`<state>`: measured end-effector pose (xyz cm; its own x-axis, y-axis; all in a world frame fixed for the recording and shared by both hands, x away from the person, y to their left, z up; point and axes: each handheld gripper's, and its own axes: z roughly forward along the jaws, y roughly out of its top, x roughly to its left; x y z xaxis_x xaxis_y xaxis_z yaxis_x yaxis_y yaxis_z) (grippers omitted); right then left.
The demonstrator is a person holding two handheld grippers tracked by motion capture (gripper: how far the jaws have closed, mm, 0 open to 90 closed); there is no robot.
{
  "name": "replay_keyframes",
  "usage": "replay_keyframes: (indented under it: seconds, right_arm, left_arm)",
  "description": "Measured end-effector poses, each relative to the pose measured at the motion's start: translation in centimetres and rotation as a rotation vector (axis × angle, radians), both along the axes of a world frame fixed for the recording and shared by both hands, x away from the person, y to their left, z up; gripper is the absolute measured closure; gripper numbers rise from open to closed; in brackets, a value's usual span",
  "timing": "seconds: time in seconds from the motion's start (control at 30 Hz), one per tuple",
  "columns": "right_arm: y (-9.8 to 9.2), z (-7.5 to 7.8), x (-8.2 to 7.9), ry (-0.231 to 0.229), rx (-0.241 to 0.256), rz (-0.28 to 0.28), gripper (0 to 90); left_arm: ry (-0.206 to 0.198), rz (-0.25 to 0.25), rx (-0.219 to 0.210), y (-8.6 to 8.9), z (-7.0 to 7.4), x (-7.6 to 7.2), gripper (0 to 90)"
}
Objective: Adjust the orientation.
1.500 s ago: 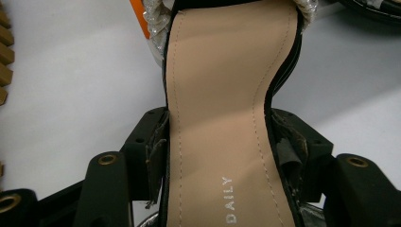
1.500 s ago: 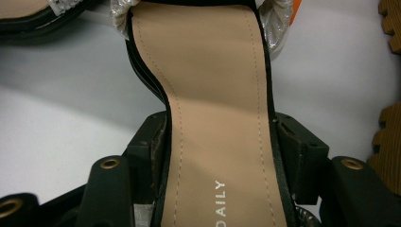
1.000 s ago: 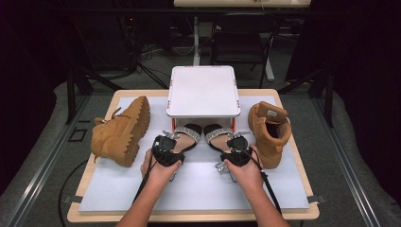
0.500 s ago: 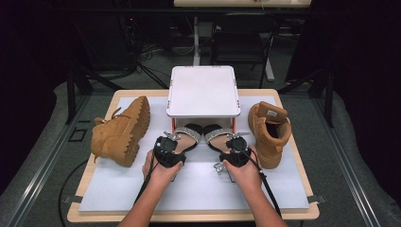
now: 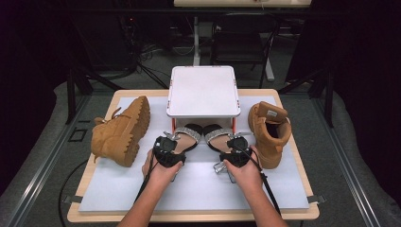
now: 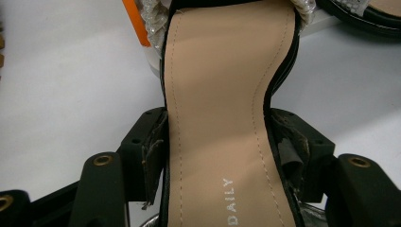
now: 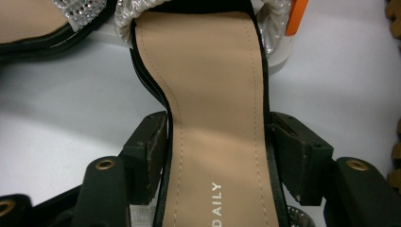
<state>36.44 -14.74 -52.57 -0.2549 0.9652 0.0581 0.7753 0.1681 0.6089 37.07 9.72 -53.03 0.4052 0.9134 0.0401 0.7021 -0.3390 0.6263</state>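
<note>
**Both sandals gripped under the white stand**

The left black sandal with beige insole and silver strap (image 5: pixel 185 138) is pinched at its waist by the left gripper (image 5: pixel 166 150). The matching right sandal (image 5: pixel 218 137) is clamped likewise by the right gripper (image 5: pixel 235 150). Both toes are tucked beneath the white square stand (image 5: pixel 202 90), between two tan suede boots (image 5: pixel 122 131).
</note>
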Motion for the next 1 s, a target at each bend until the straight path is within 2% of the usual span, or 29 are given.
replay_keyframes:
  seconds: [0.47,0.7,0.9,1.0]
  right_arm:
    - [-0.1,1.9,-0.7,-0.083,-0.003,0.045,39.1]
    - [-0.3,2.2,-1.2,-0.096,-0.009,0.066,39.5]
    - [-0.7,3.0,-2.1,-0.13,-0.003,0.085,40.7]
    - [-1.0,3.6,-2.8,-0.143,-0.009,0.102,41.5]
  left_arm:
    - [0.041,-0.009,-0.031,0.3,0.5,0.4,38.8]
    - [-0.001,-0.018,-0.051,0.8,1.8,0.2,38.9]
    - [-0.04,-0.012,-0.075,1.8,3.3,-0.6,39.3]
    - [-0.055,-0.026,-0.105,2.5,4.1,-1.2,39.7]
